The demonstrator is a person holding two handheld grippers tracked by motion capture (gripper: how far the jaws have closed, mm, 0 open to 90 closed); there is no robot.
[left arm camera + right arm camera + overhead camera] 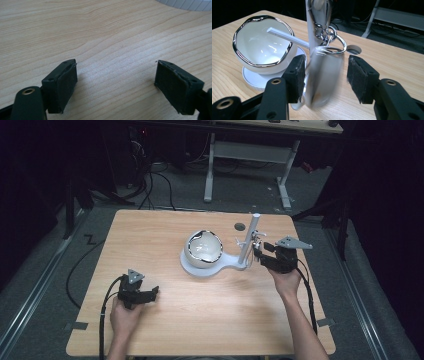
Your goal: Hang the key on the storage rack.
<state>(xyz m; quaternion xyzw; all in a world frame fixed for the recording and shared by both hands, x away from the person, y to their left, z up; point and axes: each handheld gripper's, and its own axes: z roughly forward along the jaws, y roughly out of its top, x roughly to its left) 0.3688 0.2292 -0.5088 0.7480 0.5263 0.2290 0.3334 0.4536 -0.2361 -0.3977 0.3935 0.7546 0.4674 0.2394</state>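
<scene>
The left gripper (pixel 145 295) is resting low on the desk (pixel 200 320) near its front edge, jaws apart on nothing, with bare wood lying open ahead. Farther in, the right gripper (pixel 324 75) is holding its jaws apart either side of a blurred hanging tag (pixel 325 75) on key rings (pixel 332 42), against the white stand's post (pixel 248 240). The silver-rimmed bowl (pixel 203 249) is sitting tilted on the stand's base (pixel 192 268), mid-desk.

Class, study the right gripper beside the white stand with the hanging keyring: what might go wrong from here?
1. The right gripper is open around a blurred, seemingly swinging tag on the keyring; closing now may miss it.
2. Pulling on the keyring could tip the slim white stand.
3. The silver-rimmed bowl sits on the stand's base; a jolt might dislodge it.
</scene>
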